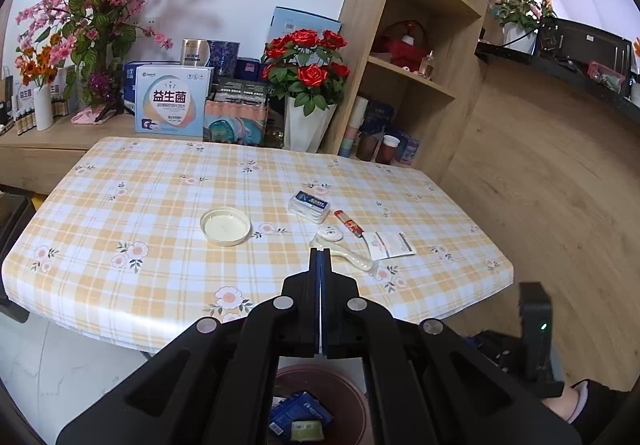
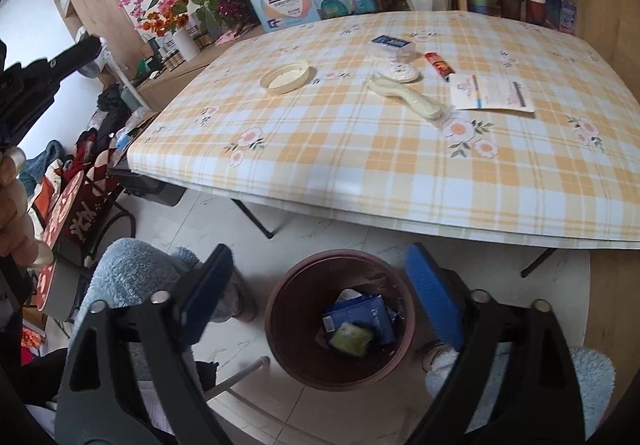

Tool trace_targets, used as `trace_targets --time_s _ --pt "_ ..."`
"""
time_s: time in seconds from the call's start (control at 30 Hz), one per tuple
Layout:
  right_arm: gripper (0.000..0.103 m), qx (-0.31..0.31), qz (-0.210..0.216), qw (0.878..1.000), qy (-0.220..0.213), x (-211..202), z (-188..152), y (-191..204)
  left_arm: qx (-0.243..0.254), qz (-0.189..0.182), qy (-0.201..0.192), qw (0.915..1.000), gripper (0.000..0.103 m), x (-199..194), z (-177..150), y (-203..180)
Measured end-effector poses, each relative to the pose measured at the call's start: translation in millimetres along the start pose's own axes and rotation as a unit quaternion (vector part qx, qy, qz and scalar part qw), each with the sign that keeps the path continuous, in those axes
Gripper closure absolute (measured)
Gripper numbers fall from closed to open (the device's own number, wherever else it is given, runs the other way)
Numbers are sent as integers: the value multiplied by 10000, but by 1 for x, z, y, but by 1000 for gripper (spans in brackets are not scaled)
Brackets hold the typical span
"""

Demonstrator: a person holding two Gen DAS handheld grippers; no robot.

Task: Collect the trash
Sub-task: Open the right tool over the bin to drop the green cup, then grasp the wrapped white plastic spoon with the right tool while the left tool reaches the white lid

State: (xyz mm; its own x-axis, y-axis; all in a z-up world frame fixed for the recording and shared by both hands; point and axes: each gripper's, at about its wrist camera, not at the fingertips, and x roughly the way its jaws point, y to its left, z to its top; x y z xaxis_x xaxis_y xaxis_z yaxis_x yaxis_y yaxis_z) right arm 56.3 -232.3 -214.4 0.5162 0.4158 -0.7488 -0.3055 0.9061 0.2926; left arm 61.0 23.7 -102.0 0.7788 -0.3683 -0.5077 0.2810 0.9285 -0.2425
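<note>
The right gripper [image 2: 320,301] hangs wide open and empty over the brown bin [image 2: 340,319]; the left gripper [image 1: 320,257], pressed shut on nothing, faces the plastic spoon [image 1: 346,251] on the table [image 1: 120,205]

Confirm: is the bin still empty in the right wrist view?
No. The bin already holds a blue packet and a green item, with the open right tongs above it.

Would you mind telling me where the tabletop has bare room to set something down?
The table's whole left side is bare, left of the round lid, as is the near edge in front of it. The right-centre is crowded: small box, red tube, wrapped spoon and paper card cluster together.
</note>
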Motion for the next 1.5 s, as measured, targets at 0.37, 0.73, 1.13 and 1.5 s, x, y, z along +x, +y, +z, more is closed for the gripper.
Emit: trace_targets --time_s 0.37,0.73,1.13,1.5 --pt "6 89 -565 9981 -247 -10 15 -25 72 407 153 9990 96 12 -11 8" --pt "6 84 -894 9954 -322 -7 31 -46 42 706 247 9972 22 29 -15 23" --pt "6 -280 -973 9946 -240 21 61 -57 -131 1055 544 9928 6 62 -15 48" --pt "21 -951 -765 9925 9 98 128 -57 50 1156 783 9902 6 118 -8 77"
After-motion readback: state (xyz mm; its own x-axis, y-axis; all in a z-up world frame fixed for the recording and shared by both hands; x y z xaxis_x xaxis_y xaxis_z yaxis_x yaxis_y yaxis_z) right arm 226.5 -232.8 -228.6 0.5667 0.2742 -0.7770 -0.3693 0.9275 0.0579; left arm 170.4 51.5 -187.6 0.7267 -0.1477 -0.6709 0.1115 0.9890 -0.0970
